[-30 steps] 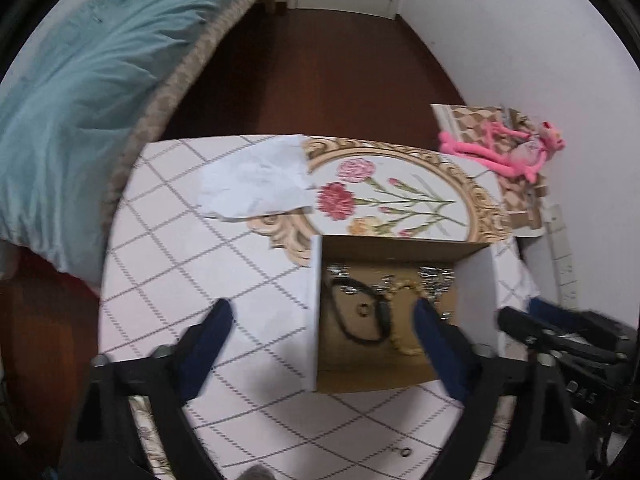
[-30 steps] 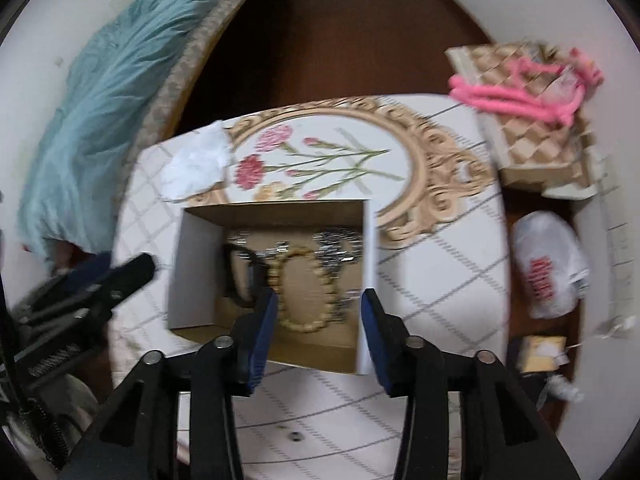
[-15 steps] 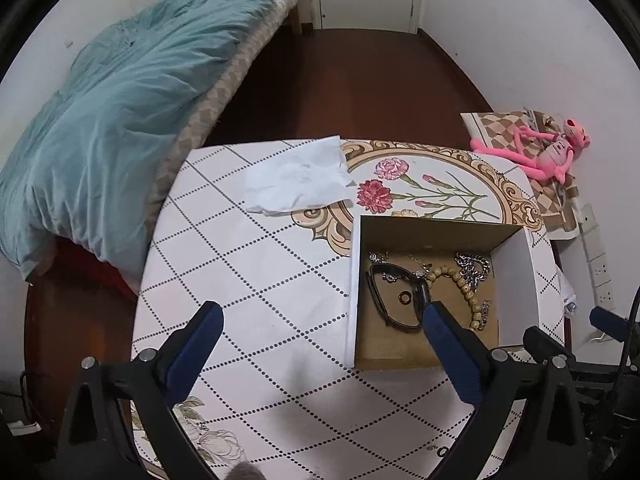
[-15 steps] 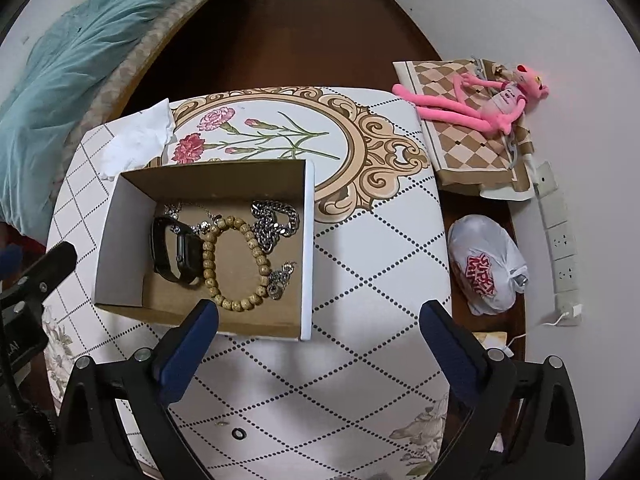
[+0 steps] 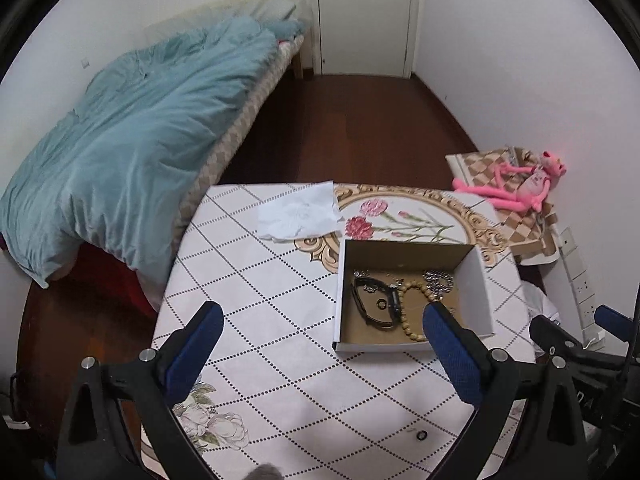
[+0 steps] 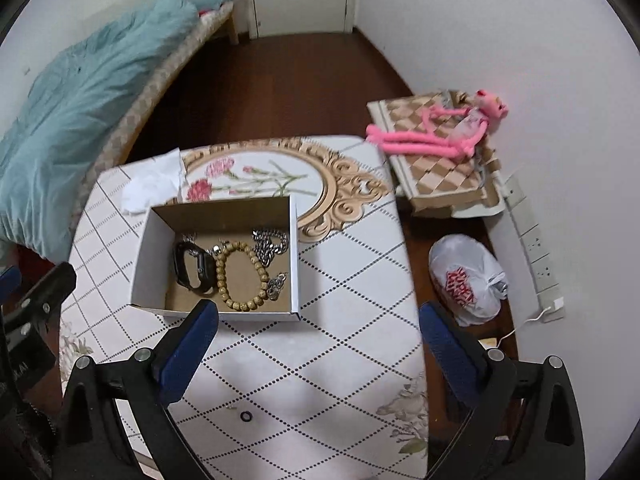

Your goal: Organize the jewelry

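Note:
An open cardboard box sits on the patterned table. It holds a black band, a wooden bead bracelet and silver chains. A small black ring lies on the table in front of the box. My left gripper is open and empty, above the table left of the box. My right gripper is open and empty, above the table's right part.
A crumpled white tissue lies at the table's far edge. A bed with a teal duvet stands to the left. A pink plush toy on a checked board and a white bag lie on the floor to the right.
Both grippers have pulled back and up from the box. The right gripper's jaws have spread from narrow to wide. The jewelry stays in the box.

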`<act>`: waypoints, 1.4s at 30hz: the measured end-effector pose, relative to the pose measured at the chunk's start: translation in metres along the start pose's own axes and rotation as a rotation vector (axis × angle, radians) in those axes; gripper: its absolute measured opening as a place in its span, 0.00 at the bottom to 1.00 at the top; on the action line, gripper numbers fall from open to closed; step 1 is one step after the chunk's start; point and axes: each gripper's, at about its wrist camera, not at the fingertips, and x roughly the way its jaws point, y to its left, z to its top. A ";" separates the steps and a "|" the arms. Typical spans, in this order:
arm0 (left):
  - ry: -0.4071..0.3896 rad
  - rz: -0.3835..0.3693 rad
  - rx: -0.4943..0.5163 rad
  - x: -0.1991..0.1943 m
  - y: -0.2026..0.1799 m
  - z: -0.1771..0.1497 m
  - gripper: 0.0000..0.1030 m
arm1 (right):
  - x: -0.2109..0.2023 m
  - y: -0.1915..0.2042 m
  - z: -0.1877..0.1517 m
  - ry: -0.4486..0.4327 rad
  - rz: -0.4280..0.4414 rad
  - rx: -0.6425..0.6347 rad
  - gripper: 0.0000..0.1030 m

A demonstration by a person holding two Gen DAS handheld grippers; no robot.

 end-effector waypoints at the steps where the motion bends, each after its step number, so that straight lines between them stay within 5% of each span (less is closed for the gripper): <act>1: -0.017 -0.004 0.005 -0.010 -0.001 -0.001 0.99 | -0.009 -0.002 -0.002 -0.016 -0.001 0.003 0.99; 20: -0.078 -0.040 0.007 -0.079 -0.007 -0.026 0.99 | -0.109 -0.018 -0.036 -0.183 0.024 0.026 0.99; 30: 0.119 0.056 0.029 0.006 -0.003 -0.093 0.99 | -0.001 -0.007 -0.101 0.030 0.107 0.004 0.96; 34: 0.223 0.112 0.045 0.048 0.003 -0.123 0.99 | 0.051 0.012 -0.130 0.111 0.154 -0.049 0.69; 42: 0.292 0.147 0.040 0.071 0.021 -0.146 0.99 | 0.088 0.050 -0.155 0.120 0.175 -0.147 0.53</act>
